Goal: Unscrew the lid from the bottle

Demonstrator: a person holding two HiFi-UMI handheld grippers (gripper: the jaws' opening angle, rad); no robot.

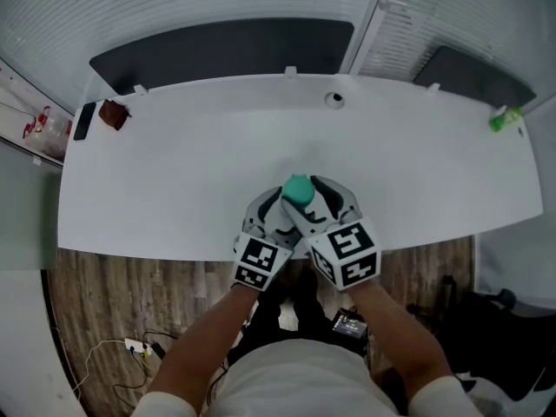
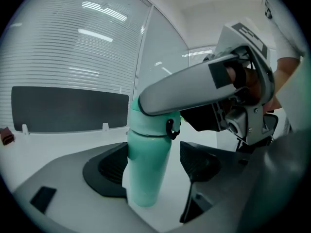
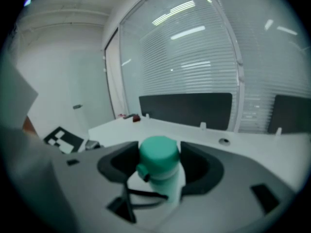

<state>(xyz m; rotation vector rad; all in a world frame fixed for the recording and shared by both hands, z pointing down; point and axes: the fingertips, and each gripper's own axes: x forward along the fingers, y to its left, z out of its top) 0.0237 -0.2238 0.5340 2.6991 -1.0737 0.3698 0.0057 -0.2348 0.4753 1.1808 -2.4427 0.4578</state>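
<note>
In the head view, a mint-green cylindrical metal bottle [image 1: 299, 189] is seen upright near the white table's [image 1: 174, 172] front edge. In the left gripper view, the left gripper [image 2: 155, 165] is spread around its body. In the right gripper view, the right gripper [image 3: 160, 168] is held loosely around the round green lid [image 3: 159, 154]. Unclamped, the bottle could be tipped or spun.

Teal bottle [image 1: 299, 189] between left claw [image 1: 274, 201] and right claw [image 1: 325, 193], white desk [image 1: 174, 181]

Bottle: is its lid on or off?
On. The green lid sits right on top of the upright bottle, with no gap showing.
</note>
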